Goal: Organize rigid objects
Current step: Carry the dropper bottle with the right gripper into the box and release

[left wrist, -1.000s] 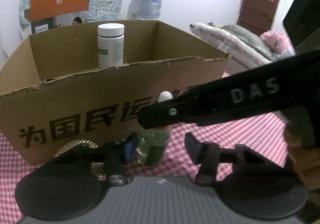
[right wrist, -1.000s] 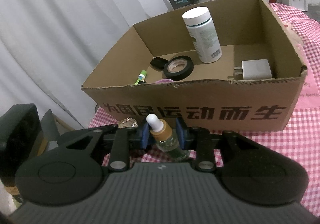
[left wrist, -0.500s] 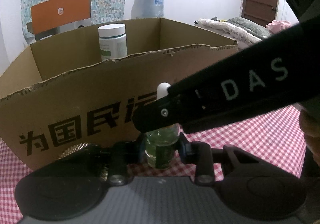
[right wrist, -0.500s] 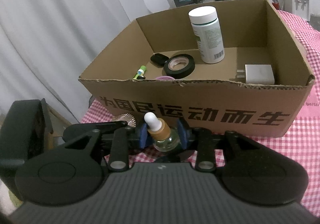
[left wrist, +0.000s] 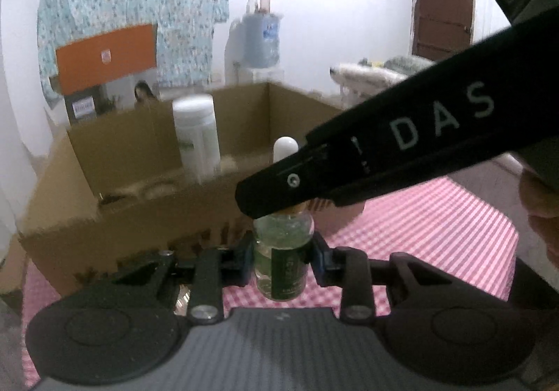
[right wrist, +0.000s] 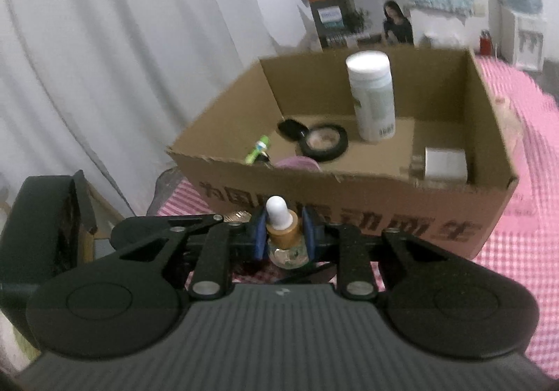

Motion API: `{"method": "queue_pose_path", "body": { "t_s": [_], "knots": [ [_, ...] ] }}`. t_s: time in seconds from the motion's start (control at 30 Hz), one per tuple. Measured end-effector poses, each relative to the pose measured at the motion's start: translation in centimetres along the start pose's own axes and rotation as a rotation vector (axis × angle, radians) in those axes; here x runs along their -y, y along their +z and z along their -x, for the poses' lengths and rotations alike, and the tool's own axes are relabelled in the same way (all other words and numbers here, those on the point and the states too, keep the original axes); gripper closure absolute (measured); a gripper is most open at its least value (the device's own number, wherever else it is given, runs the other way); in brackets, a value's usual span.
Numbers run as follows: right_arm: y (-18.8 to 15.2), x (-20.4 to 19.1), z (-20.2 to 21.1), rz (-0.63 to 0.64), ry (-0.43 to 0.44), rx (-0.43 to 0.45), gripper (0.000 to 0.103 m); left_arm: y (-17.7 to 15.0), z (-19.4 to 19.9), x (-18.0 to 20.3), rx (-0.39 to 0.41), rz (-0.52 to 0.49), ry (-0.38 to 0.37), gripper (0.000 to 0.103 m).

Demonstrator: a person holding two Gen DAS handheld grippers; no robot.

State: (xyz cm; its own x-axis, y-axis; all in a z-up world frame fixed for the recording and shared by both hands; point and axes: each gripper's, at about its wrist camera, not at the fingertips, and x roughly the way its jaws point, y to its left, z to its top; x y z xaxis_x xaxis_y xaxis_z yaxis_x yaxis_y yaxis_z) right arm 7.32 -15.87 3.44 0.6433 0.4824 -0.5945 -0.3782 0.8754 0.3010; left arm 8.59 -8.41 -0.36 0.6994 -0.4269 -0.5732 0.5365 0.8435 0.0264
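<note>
Between both my tongs sits the dropper bottle [left wrist: 282, 253]: my left gripper [left wrist: 282, 260] pinches its glass body with the blue pads against each side, and my right gripper [right wrist: 281, 234] is clamped on its tan collar, just under the white bulb. Its base shows above the pink checked tablecloth [left wrist: 436, 223], in front of the cardboard box [right wrist: 349, 202]. Inside that box stand a white pill bottle [right wrist: 372, 97], a roll of black tape [right wrist: 325, 141], a white charger [right wrist: 445, 164] and a green marker [right wrist: 258, 148].
</note>
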Motion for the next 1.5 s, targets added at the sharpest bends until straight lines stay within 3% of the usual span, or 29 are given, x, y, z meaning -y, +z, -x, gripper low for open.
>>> {"method": "queue_pose_path", "body": {
  "t_s": [0.27,0.47,0.67,0.97,1.13,1.5],
  "knots": [
    [5.5,-0.9,3.3,0.082,0.022,0.071,0.083,6.3,1.2,-1.3,0.028,0.013,-0.022,0.070],
    [10.8,2.3,1.6,0.070,-0.007,0.053,0.083,11.2,-4.0,-3.7,-0.040,0.063,-0.066,0.070],
    [14.4,8.0,-2.3,-0.005,-0.012,0.000,0.083,13.4,-10.5,-5.5,-0.139,0.115,-0.092,0.070],
    [15.2,14.3,-7.9,-0.072,-0.051,-0.068,0.085,13.9,-16.2,-6.3,-0.241,0.145,-0.097,0.069],
    [15.1,15.2,-9.3,-0.057,-0.062,-0.081,0.085,14.4,-17.2,-6.7,-0.264,0.130,-0.082,0.070],
    [14.9,15.8,-11.7,0.013,-0.170,-0.124,0.089,15.0,-17.7,-6.6,-0.276,0.137,-0.102,0.070]
  ]
}}
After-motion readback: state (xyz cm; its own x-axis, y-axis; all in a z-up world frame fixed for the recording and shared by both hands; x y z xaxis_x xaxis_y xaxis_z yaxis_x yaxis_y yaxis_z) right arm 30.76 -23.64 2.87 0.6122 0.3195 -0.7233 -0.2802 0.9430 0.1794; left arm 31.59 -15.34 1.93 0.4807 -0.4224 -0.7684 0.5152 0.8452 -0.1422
